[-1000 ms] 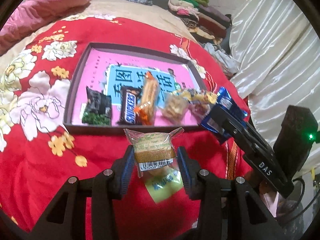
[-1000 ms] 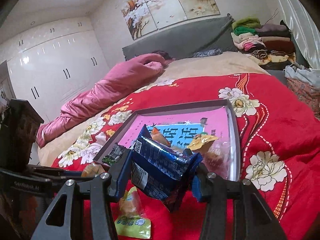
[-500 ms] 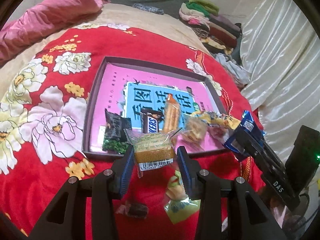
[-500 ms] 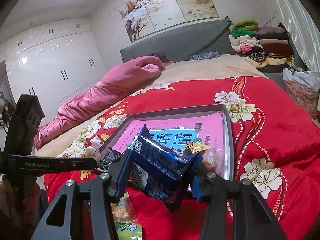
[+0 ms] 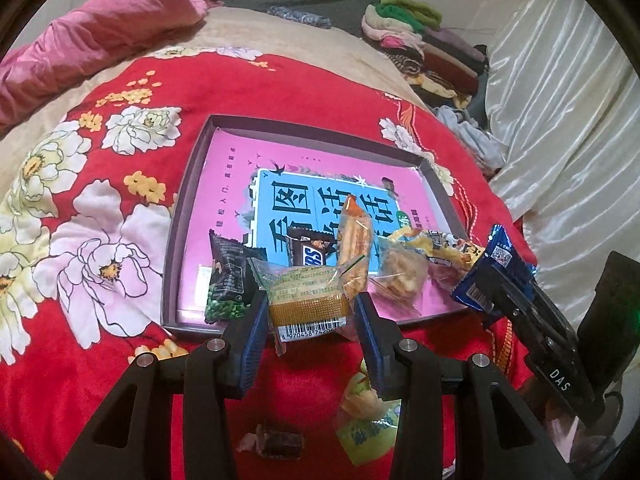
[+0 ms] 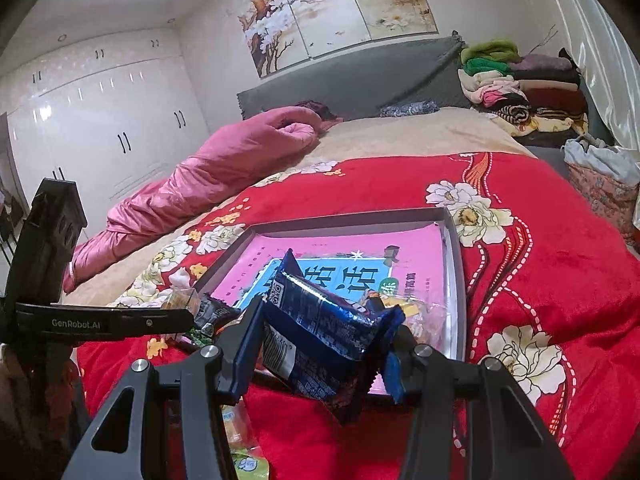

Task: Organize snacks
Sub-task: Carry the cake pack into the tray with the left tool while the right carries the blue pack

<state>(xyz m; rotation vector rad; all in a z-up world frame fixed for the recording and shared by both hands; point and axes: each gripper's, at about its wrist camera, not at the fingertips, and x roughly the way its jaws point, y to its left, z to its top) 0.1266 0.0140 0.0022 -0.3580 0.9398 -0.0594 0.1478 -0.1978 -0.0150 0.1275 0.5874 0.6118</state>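
A shallow grey tray with a pink and blue printed floor lies on the red flowered blanket; it also shows in the right wrist view. Along its near edge lie a dark pea packet, a Snickers bar, an orange wafer packet and clear-wrapped snacks. My left gripper is shut on a clear-wrapped brown cake, held above the tray's near rim. My right gripper is shut on a blue snack packet, above the tray's near right corner; the packet also shows in the left wrist view.
On the blanket in front of the tray lie a green-yellow packet and a small dark wrapped candy. A pink quilt lies at the bed's far left. Folded clothes are stacked at the headboard. White curtains hang at the right.
Both grippers have risen and drawn back a little with their packets. In the left wrist view the tray has slid further from the fingers and more of the blanket in front of it shows.
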